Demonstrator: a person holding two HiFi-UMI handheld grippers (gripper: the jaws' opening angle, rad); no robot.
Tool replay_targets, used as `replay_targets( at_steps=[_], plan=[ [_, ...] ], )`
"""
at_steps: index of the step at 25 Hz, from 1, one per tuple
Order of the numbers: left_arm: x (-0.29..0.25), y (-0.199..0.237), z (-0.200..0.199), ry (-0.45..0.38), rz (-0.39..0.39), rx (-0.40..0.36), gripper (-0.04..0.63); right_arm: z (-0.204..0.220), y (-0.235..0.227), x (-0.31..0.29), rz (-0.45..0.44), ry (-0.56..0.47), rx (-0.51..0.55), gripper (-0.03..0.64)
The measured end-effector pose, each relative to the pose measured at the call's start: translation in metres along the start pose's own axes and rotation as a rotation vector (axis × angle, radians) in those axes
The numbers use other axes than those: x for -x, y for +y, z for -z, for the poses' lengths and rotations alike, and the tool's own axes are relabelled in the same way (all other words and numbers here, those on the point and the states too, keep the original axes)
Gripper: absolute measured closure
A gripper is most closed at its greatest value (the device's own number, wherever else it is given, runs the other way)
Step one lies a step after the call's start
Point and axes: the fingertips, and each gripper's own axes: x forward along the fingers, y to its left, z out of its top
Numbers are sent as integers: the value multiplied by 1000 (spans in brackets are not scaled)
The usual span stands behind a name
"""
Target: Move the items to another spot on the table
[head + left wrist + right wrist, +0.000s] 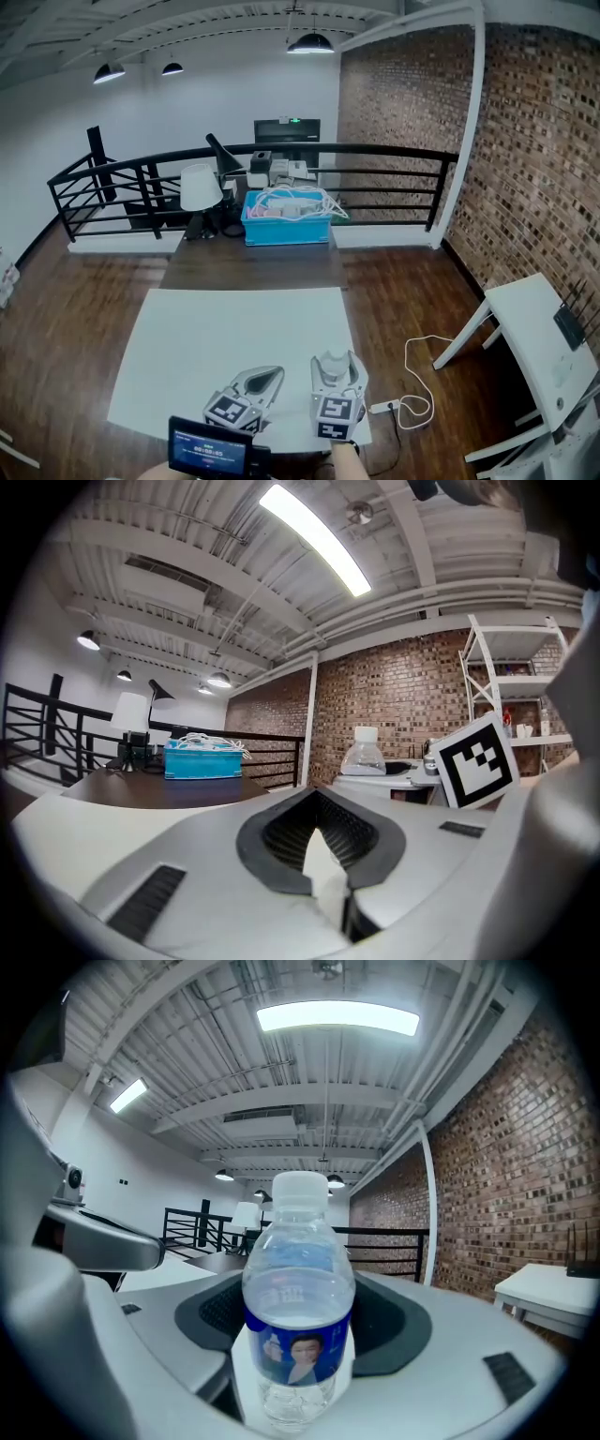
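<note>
Right tongs (337, 371) clamped on a water bottle (298, 1302), apparently mid-carry; left tongs (260, 382) together, empty; next, a free spot on the white surface (216, 337).

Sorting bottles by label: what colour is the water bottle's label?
The bottle has a blue label; the right gripper view shows it best.

Bottle (298, 1279) in right gripper (305, 1340), beside left gripper (274, 374) (bin (286, 228) behind, at far end of table (253, 265)).

bottle (298, 1288) label print illegible, screen (208, 452) text blurred
</note>
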Motion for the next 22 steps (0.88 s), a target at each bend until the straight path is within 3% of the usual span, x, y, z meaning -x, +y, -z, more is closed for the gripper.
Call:
replay_targets(
  at_steps=[12,22],
  plan=[
    [44,33,-7,-31,-43,3,584,-33,52,2,-33,-33,43,321],
    [90,83,-12,-55,-127,3,584,-54,125,-7,-134,-64,58,321]
  ],
)
